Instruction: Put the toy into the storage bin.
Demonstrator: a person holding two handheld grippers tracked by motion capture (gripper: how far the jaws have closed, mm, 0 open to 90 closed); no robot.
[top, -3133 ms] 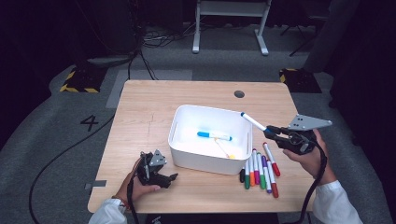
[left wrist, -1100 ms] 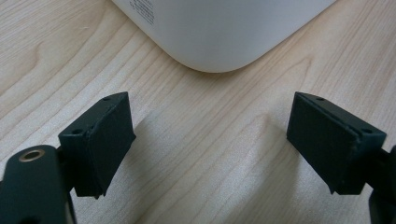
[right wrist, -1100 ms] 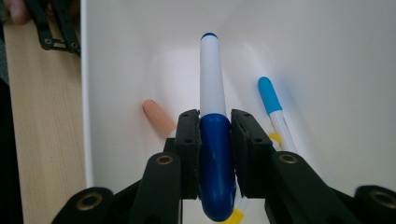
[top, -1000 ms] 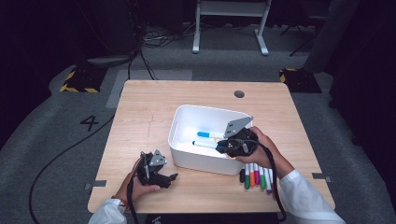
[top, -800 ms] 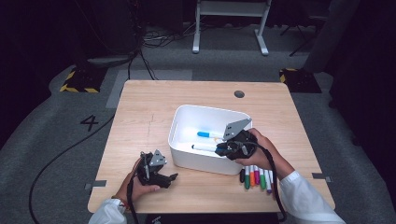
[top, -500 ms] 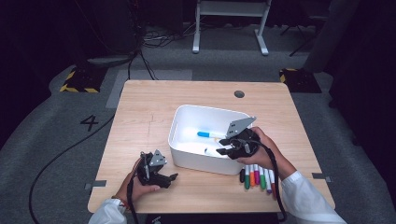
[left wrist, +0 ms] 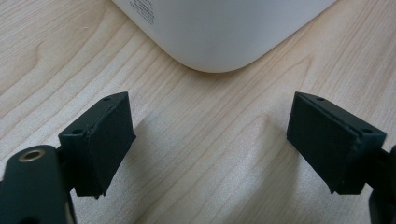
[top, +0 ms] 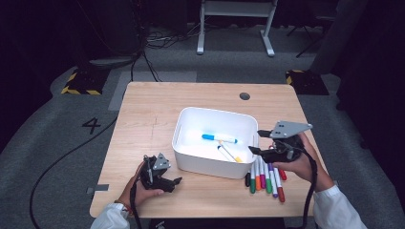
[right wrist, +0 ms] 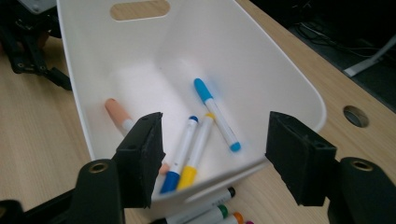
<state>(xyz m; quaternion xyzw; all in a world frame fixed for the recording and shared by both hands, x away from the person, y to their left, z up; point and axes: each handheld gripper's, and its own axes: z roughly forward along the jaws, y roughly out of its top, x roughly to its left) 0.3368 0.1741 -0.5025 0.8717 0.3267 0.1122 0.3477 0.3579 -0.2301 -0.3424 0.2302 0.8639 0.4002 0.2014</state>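
Observation:
A white bin [top: 210, 110] stands mid-table. Inside it lie a light-blue marker [right wrist: 215, 112], a blue-capped marker [right wrist: 180, 154], a yellow-capped marker [right wrist: 196, 151] and a peach one [right wrist: 116, 112]. My right gripper [top: 254, 141] hovers at the bin's right rim, pointing into it. Its jaws have just been opening, and it is open [right wrist: 215, 140] with nothing between the pads. A row of several coloured markers [top: 265, 179] lies on the table below it. My left gripper [top: 177, 181] rests on the table at the bin's [left wrist: 219, 32] near-left corner, open [left wrist: 210, 135] and empty.
The wooden table [top: 143, 119] has a cable hole [top: 244, 96] at the back. The row of markers reaches close to the front right edge. Cables trail from both grippers toward the person. Dark floor with cables surrounds the table.
The right gripper drew back from inside the bin to its right rim and rose a little, and its jaws opened. A marker it carried now lies in the bin. The left gripper stayed still.

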